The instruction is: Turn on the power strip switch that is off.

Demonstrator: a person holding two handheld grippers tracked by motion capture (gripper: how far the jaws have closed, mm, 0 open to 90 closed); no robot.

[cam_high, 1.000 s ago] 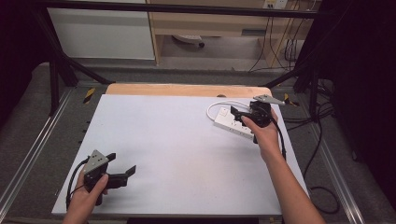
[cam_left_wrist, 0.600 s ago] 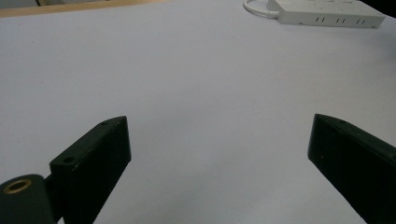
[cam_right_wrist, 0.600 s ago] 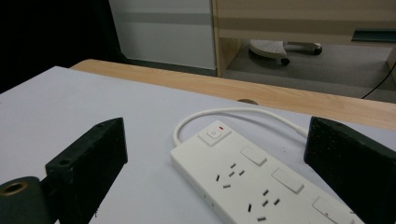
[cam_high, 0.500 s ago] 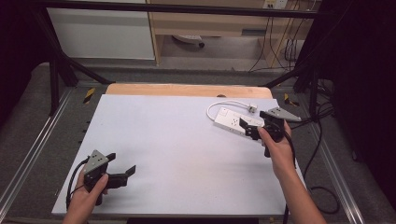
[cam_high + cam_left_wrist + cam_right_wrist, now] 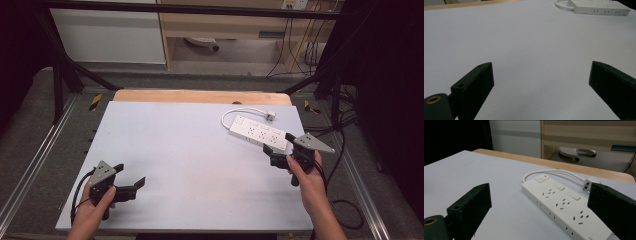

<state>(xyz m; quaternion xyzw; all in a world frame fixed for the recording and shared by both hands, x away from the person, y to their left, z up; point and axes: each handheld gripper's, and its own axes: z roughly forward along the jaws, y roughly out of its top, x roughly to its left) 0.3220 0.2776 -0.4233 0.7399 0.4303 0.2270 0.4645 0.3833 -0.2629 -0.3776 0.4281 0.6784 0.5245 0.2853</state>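
High view: power strip (image 5: 258, 133) just beyond right hand-held gripper (image 5: 270, 153).

White table (image 5: 190, 150) (wooden far edge (image 5: 200, 96)) on grey floor (image 5: 30, 135)

A white table top (image 5: 190, 165) fills the middle of the high view, with a strip of bare wood (image 5: 200, 96) along its far edge. Near the far right corner lies a white power strip (image 5: 257, 133), set at a slant, its white cord (image 5: 240, 112) looping round behind it to a plug (image 5: 270, 116) that rests on the table. Just beside the strip's near end, the right gripper (image 5: 274, 155) is held in a hand (image 5: 311, 182), jaws apart and pointing left toward the strip. Well apart, at the near left corner, the left gripper (image 5: 131, 180) sits low in the other hand (image 5: 92, 215), jaws spread and nothing between them.
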